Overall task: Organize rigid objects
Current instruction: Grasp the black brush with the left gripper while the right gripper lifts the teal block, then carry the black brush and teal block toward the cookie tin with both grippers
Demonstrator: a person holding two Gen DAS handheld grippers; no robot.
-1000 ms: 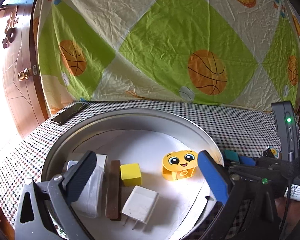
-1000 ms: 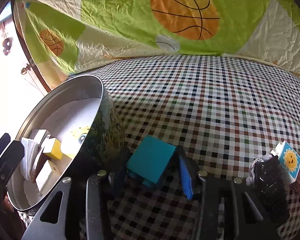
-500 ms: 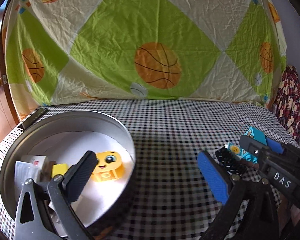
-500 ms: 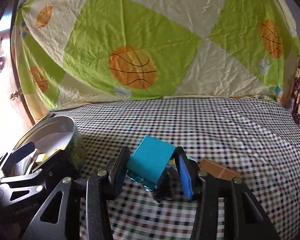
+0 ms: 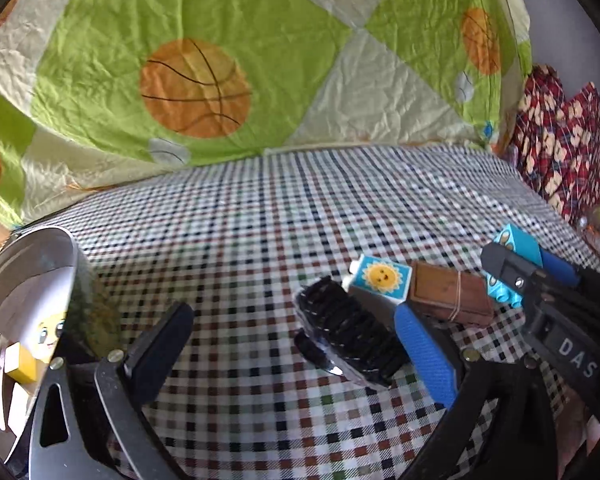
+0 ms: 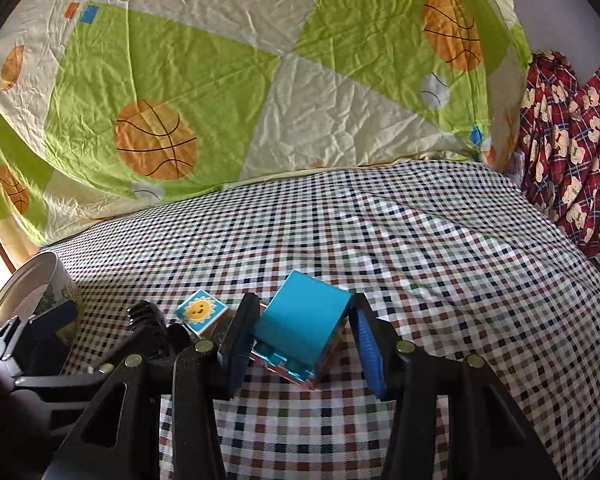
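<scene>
My right gripper (image 6: 300, 344) is shut on a teal toy block (image 6: 302, 330), held just above the checked cloth; it also shows in the left wrist view (image 5: 518, 245). My left gripper (image 5: 292, 344) is open and empty, with a black comb-like piece (image 5: 348, 340) between its fingers on the cloth. A sun-face block (image 5: 382, 278) and a brown bar (image 5: 450, 294) lie just beyond. The round metal tin (image 5: 66, 248) at the left holds a yellow face toy (image 5: 50, 330), a yellow cube (image 5: 22, 364) and white pieces.
A checked tablecloth (image 6: 420, 248) covers the table. A basketball-print sheet (image 5: 196, 88) hangs behind it. Red patterned fabric (image 6: 564, 136) is at the far right edge. The tin (image 6: 40, 276) sits left of the right gripper.
My left gripper swung right from over the tin to the loose pieces on the cloth. My right gripper carried the teal block away from the tin, over the cloth.
</scene>
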